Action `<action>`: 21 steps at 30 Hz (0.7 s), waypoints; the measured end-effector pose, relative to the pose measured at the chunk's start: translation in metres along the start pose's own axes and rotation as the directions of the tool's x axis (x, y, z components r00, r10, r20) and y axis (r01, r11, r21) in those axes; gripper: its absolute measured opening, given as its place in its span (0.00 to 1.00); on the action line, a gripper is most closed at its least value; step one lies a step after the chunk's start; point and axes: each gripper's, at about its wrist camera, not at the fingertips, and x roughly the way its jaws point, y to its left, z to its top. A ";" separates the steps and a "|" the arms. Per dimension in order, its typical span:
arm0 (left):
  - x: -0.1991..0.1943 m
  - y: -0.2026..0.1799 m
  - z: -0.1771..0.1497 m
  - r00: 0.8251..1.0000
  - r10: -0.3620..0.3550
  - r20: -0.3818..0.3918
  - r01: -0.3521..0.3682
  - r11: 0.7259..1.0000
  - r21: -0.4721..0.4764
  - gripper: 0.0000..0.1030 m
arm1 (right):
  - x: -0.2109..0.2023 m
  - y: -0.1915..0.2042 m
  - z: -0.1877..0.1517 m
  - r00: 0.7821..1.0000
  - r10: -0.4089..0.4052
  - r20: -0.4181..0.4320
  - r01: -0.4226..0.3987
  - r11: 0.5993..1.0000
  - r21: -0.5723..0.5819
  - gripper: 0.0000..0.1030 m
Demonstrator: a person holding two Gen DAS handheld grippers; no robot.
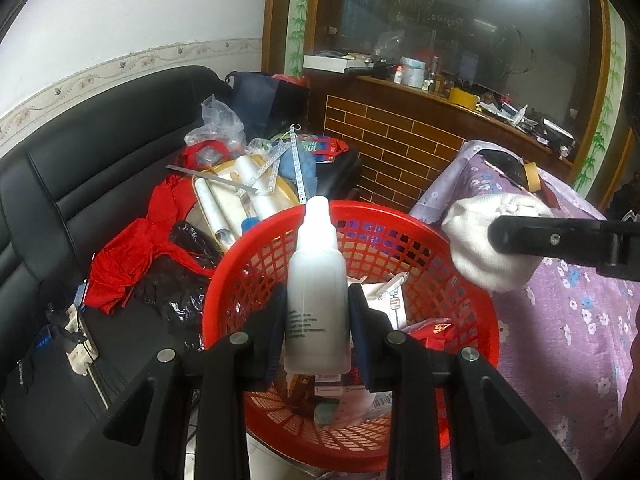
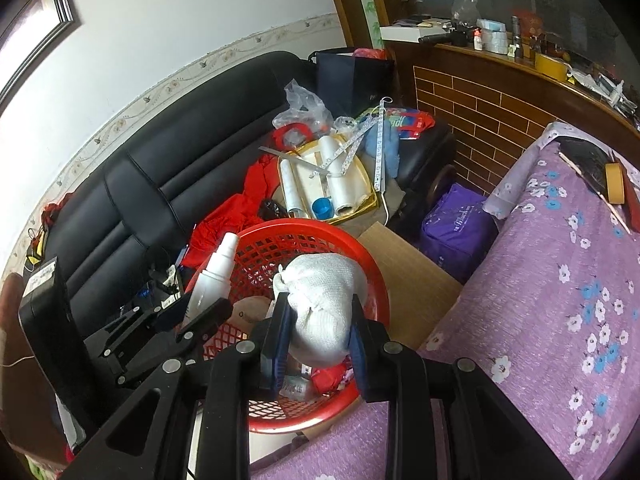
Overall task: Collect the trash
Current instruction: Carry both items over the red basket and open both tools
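My left gripper point(image 1: 318, 320) is shut on a white plastic spray bottle point(image 1: 316, 280) and holds it upright above the red lattice basket point(image 1: 472, 264). The bottle also shows in the right wrist view point(image 2: 214, 276). My right gripper point(image 2: 318, 320) is shut on a white knotted cloth bundle point(image 2: 322, 304) over the same basket point(image 2: 376, 276). In the left wrist view the bundle point(image 1: 480, 236) hangs at the basket's right rim. Paper scraps and red wrappers point(image 1: 432, 328) lie inside the basket.
A black leather sofa point(image 1: 100, 168) at the left holds red cloth point(image 1: 124, 264), black plastic, a tray with rolls point(image 2: 320, 188) and bags. A purple flowered bedspread point(image 2: 560, 280) lies at the right. A brick-patterned counter point(image 1: 400, 140) stands behind. A purple bag point(image 2: 456, 224) sits on the floor.
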 end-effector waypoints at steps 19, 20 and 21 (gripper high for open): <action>0.013 0.003 0.001 1.000 0.007 0.007 -0.007 1.000 -0.002 0.28 | 0.031 -0.004 0.009 1.000 0.000 -0.026 0.000 1.000 0.012 0.33; 0.013 0.003 0.001 1.000 0.009 0.010 -0.009 1.000 0.001 0.28 | 0.032 -0.004 0.010 1.000 -0.002 -0.024 0.002 1.000 0.014 0.33; 0.013 0.002 0.002 1.000 0.011 0.012 -0.011 1.000 0.000 0.28 | 0.032 -0.005 0.010 1.000 -0.002 -0.022 0.003 1.000 0.017 0.33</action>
